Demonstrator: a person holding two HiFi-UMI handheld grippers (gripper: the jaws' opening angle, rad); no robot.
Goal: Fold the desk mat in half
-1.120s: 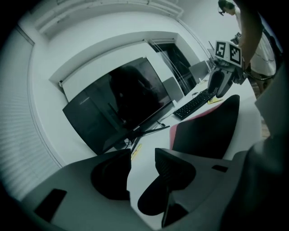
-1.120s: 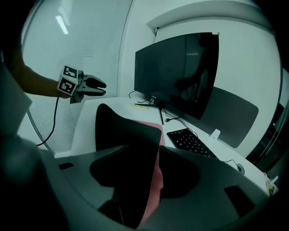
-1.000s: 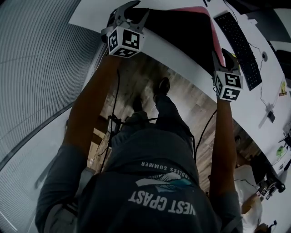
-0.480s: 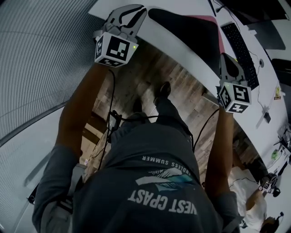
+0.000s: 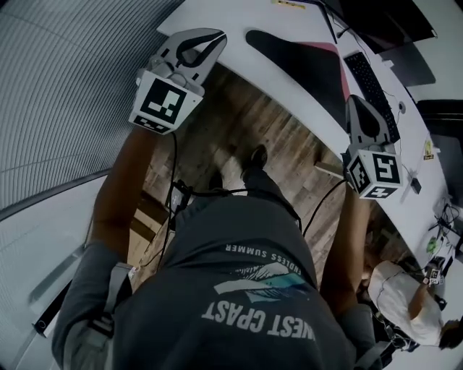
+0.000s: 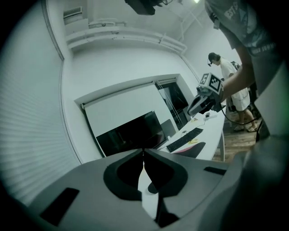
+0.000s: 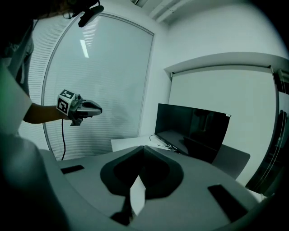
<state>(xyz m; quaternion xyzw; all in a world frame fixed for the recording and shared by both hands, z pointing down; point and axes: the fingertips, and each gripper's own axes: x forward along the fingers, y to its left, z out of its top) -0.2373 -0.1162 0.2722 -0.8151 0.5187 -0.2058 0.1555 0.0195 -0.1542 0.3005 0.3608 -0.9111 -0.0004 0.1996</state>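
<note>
Resting on smooth white desk (image 5: pixel 239 18): dark, rounded mat (image 5: pixel 296 61).

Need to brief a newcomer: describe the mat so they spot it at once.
Find the long white desk. Between its front edge and the keyboard lies the mat. It is the only flat black sheet with a pink strip showing.

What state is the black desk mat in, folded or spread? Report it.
Folded, apparently: the black desk mat lies flat on the white desk, a pink layer showing along its edge by the black keyboard.
</note>
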